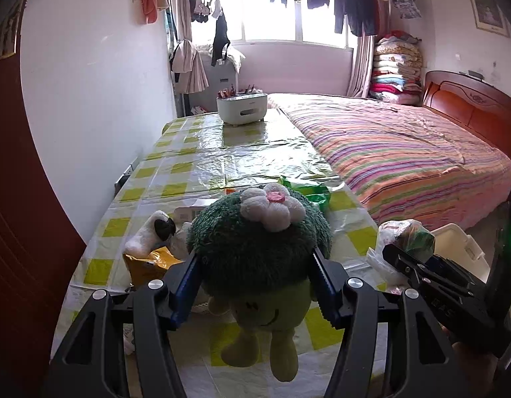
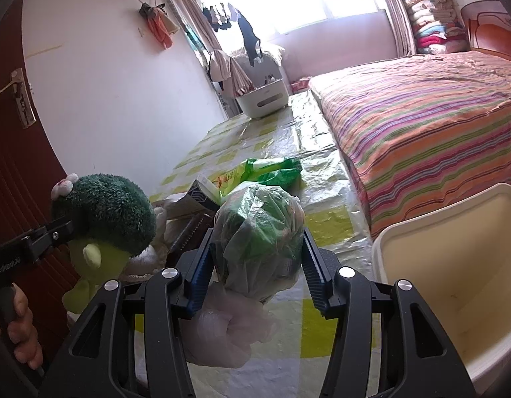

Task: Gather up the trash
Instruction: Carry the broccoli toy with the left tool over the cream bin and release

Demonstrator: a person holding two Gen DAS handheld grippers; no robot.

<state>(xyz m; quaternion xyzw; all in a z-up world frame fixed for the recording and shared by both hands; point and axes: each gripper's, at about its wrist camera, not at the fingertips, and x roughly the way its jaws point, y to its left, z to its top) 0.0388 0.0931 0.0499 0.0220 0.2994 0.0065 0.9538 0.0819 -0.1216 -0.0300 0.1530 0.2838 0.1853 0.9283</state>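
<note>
My left gripper (image 1: pixel 255 265) is shut on a green plush toy (image 1: pixel 258 242) with a white flower on its head, and holds it above the checked table (image 1: pixel 176 172). The toy also shows in the right wrist view (image 2: pixel 106 212) at the left. My right gripper (image 2: pixel 257 252) is shut on a clear plastic bag of trash (image 2: pixel 258 232) with green wrapping inside, held above the table. The bag and right gripper show in the left wrist view (image 1: pixel 404 235) at the right. A green wrapper (image 2: pixel 272 172), a small box (image 2: pixel 202 192) and a yellow packet (image 1: pixel 149 265) lie on the table.
A cream bin (image 2: pixel 454 265) stands open at the right, beside the table, between it and the striped bed (image 2: pixel 421 126). A white organiser box (image 1: pixel 242 107) stands at the table's far end. A white stuffed item (image 1: pixel 149 235) lies by the yellow packet. A red door (image 1: pixel 20 232) is at the left.
</note>
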